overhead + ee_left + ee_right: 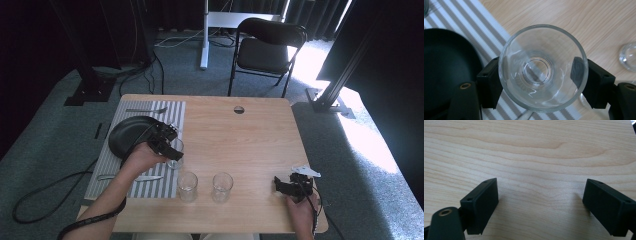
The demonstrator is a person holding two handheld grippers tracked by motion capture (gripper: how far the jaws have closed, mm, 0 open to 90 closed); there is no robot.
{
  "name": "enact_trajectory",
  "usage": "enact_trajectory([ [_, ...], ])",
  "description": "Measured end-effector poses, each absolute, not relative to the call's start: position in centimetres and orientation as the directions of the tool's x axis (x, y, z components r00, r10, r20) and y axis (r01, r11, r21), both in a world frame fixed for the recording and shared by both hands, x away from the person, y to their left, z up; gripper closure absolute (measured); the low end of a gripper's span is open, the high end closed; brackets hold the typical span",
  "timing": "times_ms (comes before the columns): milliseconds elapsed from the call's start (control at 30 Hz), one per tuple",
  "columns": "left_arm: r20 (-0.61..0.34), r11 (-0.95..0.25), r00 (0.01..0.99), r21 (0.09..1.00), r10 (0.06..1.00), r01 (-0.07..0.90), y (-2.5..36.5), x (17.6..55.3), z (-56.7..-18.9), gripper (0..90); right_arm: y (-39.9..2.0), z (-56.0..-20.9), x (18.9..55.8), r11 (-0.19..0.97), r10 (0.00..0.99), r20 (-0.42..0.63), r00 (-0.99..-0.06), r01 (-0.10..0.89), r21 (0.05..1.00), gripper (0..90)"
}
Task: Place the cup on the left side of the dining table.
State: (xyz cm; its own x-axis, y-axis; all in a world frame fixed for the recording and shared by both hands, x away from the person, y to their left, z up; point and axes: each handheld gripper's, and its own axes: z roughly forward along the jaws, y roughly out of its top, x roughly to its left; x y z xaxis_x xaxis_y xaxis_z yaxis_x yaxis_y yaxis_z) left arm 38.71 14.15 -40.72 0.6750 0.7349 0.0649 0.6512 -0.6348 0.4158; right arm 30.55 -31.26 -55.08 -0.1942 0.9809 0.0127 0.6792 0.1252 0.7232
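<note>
Left gripper (541, 82) jaws clasp a glass (543, 67), its base blurred.

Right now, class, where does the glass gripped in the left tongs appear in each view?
High view: glass at the striped mat's right edge.
Left gripper view: glass centre frame, seen from above.
Right gripper view: bare table between the right tongs.
Shared landmark: the striped mat, high and left views.

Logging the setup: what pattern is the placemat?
Grey and white stripes on the placemat, clearest in the left gripper view.
</note>
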Motion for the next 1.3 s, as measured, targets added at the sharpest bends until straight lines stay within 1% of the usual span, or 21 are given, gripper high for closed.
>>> enact_trajectory([
  [300, 0.069, -0.619, 0.650, 0.394, 0.757, 0.679, 16.2, 39.0, -41.5, 28.5, -31.2, -55.1, 30.6, 0.120, 0.982, 0.012, -0.186, 0.680, 0.724, 12.6],
  [500, 0.060, -0.595, 0.628, 0.398, 0.776, 0.698, 17.3, 39.3, -41.8, 28.6, -31.2, -55.1, 30.6, 0.120, 0.983, 0.012, -0.186, 0.680, 0.724, 12.7],
  [933, 0.043, -0.575, 0.610, 0.389, 0.791, 0.719, 18.4, 39.7, -42.7, 28.5, -31.2, -55.1, 30.6, 0.120, 0.982, 0.012, -0.186, 0.680, 0.724, 12.6],
  [1033, 0.056, -0.572, 0.600, 0.384, 0.798, 0.725, 18.5, 39.8, -43.0, 28.5, -31.2, -55.1, 30.6, 0.121, 0.982, 0.011, -0.186, 0.680, 0.724, 12.7],
  [1133, 0.029, -0.559, 0.594, 0.380, 0.804, 0.737, 19.0, 40.0, -43.1, 28.5, -31.2, -55.1, 30.6, 0.121, 0.982, 0.011, -0.186, 0.680, 0.724, 12.7],
  [1300, 0.027, -0.554, 0.596, 0.402, 0.803, 0.729, 19.2, 40.0, -43.4, 28.5, -31.2, -55.1, 30.6, 0.121, 0.982, 0.011, -0.186, 0.680, 0.723, 12.6],
])
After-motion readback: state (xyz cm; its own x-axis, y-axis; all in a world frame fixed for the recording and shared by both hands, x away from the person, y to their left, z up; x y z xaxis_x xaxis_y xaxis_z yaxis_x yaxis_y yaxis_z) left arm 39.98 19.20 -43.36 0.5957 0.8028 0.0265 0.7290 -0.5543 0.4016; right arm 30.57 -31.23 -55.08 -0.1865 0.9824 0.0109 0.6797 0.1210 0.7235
